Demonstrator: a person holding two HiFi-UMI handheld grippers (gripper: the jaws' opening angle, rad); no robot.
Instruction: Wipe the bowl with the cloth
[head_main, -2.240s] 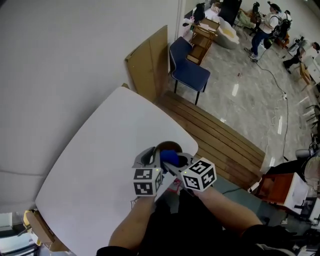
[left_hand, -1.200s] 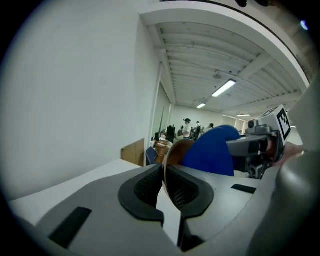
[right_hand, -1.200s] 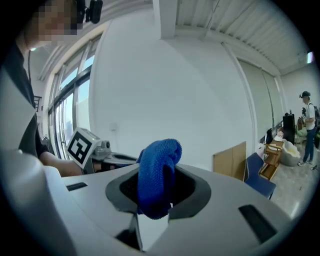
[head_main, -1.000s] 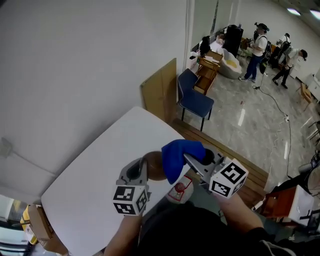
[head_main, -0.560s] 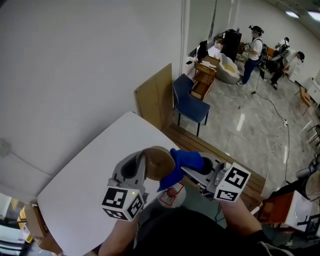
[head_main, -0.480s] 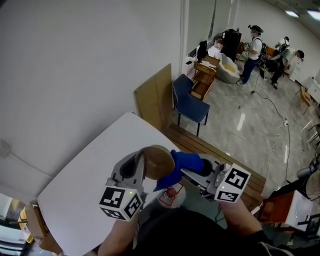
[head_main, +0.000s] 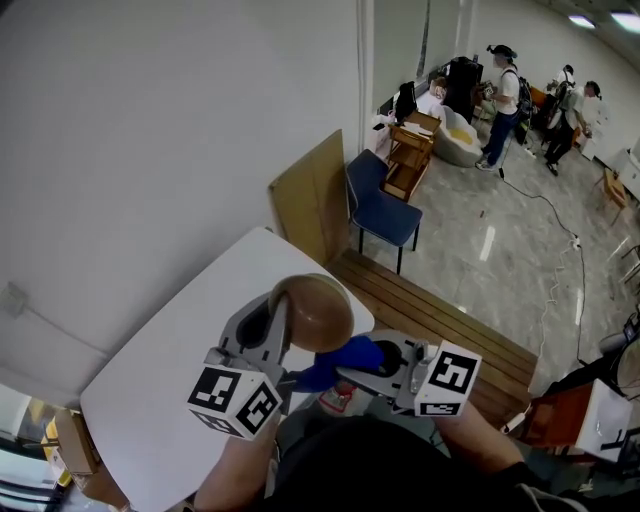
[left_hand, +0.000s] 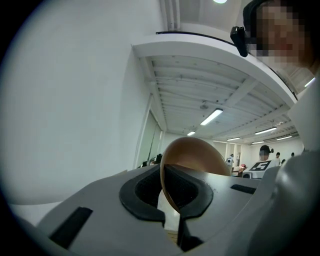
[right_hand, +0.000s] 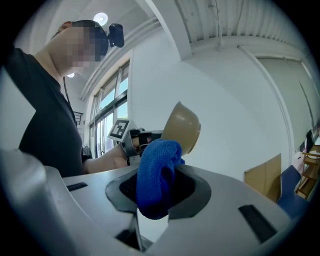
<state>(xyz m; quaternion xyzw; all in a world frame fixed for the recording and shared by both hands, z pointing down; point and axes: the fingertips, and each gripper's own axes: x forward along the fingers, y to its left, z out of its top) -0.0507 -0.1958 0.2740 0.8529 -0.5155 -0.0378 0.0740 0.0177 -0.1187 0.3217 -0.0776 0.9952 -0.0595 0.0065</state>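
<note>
A tan bowl (head_main: 314, 311) hangs in the air above the white table's near corner, tipped on its side. My left gripper (head_main: 275, 330) is shut on its rim; in the left gripper view the bowl (left_hand: 192, 160) stands up between the jaws. My right gripper (head_main: 352, 362) is shut on a blue cloth (head_main: 335, 362), held just below and right of the bowl. In the right gripper view the bunched blue cloth (right_hand: 156, 175) sits between the jaws, with the bowl (right_hand: 182, 127) beyond it.
The white table (head_main: 170, 350) lies below. A wooden slatted bench (head_main: 440, 320), a blue chair (head_main: 382, 210) and a brown board (head_main: 312, 195) stand past its far edge. Several people (head_main: 500, 90) stand far off on the tiled floor. A red-and-white item (head_main: 336, 398) shows under the grippers.
The bowl has been lifted off the table and tipped up. The blue cloth has dropped from beside the bowl's top to below its right side.
</note>
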